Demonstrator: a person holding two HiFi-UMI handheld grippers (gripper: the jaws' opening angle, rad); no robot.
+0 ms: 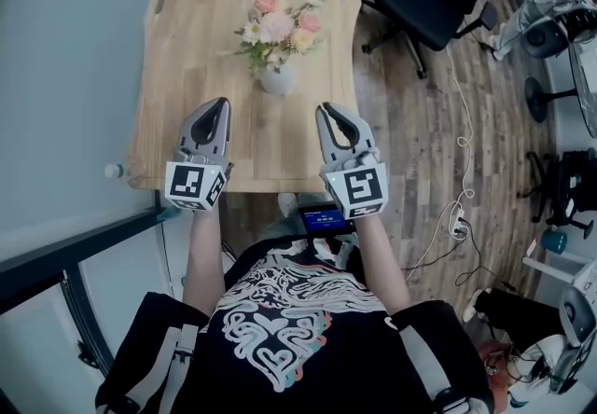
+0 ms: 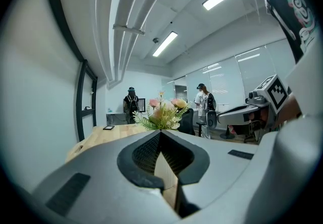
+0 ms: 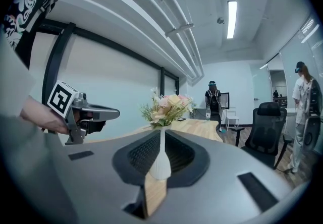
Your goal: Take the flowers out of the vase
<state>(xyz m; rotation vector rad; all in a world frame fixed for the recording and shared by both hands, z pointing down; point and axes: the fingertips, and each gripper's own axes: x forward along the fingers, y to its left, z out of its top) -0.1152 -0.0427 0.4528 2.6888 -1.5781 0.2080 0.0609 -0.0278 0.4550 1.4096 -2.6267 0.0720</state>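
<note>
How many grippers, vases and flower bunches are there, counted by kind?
Grippers: 2 (left gripper, right gripper)
Vase: 1
Flower bunch: 1
Total: 4

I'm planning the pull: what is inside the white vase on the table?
A bunch of pink, cream and white flowers with green sprigs stands in the vase. Its opaque wall hides the stem ends and any water.
</note>
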